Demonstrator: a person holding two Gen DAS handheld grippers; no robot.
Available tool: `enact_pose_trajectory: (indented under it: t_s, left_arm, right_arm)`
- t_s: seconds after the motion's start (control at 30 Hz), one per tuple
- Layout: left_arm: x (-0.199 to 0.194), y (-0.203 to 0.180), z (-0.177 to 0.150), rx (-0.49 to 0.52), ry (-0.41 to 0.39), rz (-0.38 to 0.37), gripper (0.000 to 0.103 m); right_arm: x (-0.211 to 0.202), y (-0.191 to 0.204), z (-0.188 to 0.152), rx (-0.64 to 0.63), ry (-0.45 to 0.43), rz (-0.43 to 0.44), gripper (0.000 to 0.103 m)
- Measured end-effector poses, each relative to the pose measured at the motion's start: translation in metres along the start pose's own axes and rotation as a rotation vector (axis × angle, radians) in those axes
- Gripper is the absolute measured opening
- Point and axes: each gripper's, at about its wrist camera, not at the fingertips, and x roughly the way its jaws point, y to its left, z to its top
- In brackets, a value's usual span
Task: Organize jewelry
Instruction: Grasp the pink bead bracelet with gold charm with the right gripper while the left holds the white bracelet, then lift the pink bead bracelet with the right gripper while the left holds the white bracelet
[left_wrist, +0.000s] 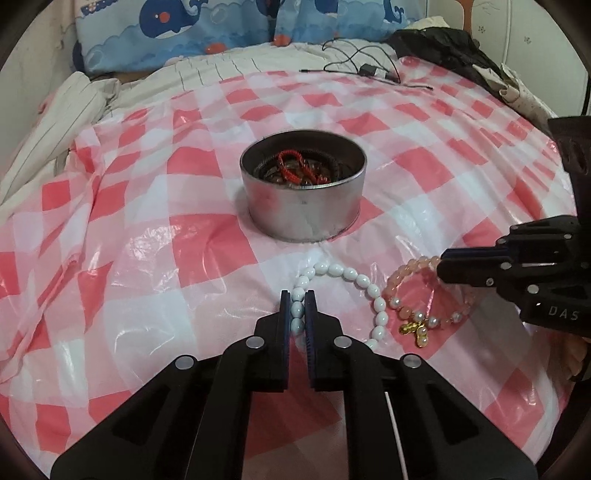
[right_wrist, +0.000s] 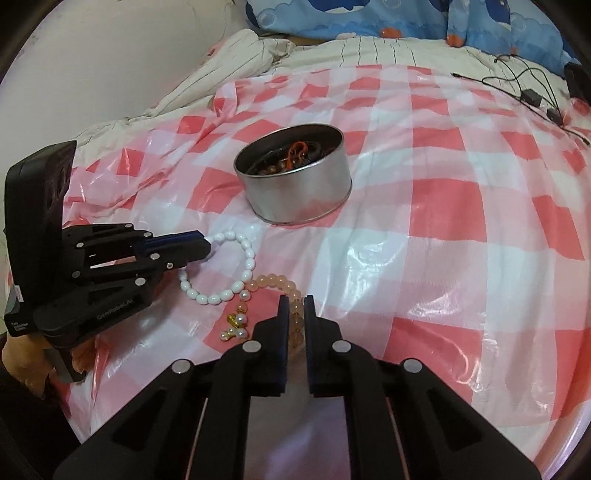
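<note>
Nearest, the left gripper (left_wrist: 297, 308) pinches the white bead bracelet (left_wrist: 347, 275) between nearly closed fingers, while the right gripper (right_wrist: 296, 312) clamps the pink bead bracelet (right_wrist: 275, 282) likewise; both bracelets lie touching on the checked plastic sheet (left_wrist: 147, 229). Beyond them, the round metal tin (left_wrist: 303, 206) holds a red cord and dark beads.

Both cameras sat low and close, looking far across the checked cloth (left_wrist: 147, 229); both saw the tin (left_wrist: 303, 206) (right_wrist: 295, 184)

Glossy plastic cloth (left_wrist: 147, 229), brushed metal tin (left_wrist: 303, 206), glossy white beads (left_wrist: 378, 306), matt blk gripper (left_wrist: 297, 302)
</note>
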Motion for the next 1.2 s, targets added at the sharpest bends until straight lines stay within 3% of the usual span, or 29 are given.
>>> enact_pose_trajectory:
  t_s: [0.03,0.07,0.13,0.2,0.27,0.3,0.33,0.37,0.4,0.57,0.7,1.07,1.2]
  left_arm:
    - [0.002,0.0,0.0,0.003,0.007,0.005,0.007]
    - [0.003,-0.001,-0.001,0.007,0.009,0.011,0.008]
    - [0.004,-0.001,-0.001,0.011,0.012,0.015,0.011]
    - [0.005,-0.001,-0.001,0.014,0.015,0.032,0.024]
    - [0.008,-0.004,-0.003,0.026,0.02,0.046,0.025]
    - [0.008,-0.006,-0.003,0.038,0.022,0.052,0.024]
    - [0.008,-0.008,-0.004,0.047,0.021,0.045,0.014]
    - [0.007,-0.009,-0.004,0.052,0.021,0.029,0.007]
    - [0.006,-0.012,-0.004,0.059,0.017,0.028,0.007]
    - [-0.001,-0.005,0.0,0.014,-0.013,0.007,0.007]
    - [-0.008,0.002,0.002,-0.026,-0.041,-0.015,0.007]
    - [-0.005,0.0,0.001,-0.011,-0.033,-0.01,0.007]
    - [0.002,-0.002,-0.001,0.004,-0.002,0.02,0.007]
  right_arm:
    - [0.002,0.001,0.0,-0.007,0.007,-0.025,0.013]
    - [0.002,0.001,0.0,-0.012,0.004,-0.041,0.035]
    - [0.0,0.005,0.0,-0.035,-0.014,-0.063,0.054]
    - [0.005,0.009,-0.001,-0.068,0.0,-0.09,0.054]
    - [0.016,0.016,-0.006,-0.134,0.035,-0.156,0.048]
    - [0.017,0.018,-0.007,-0.142,0.041,-0.146,0.042]
    - [0.016,0.019,-0.007,-0.136,0.048,-0.12,0.022]
    - [0.015,0.016,-0.007,-0.124,0.048,-0.105,0.011]
    - [0.013,0.008,-0.007,-0.073,0.049,-0.048,0.009]
    - [-0.003,-0.025,-0.003,0.183,-0.027,0.298,0.008]
    - [-0.01,-0.037,-0.002,0.265,-0.081,0.399,0.008]
    - [-0.015,-0.039,0.003,0.279,-0.104,0.389,0.008]
    - [-0.013,-0.04,0.002,0.258,-0.085,0.295,0.008]
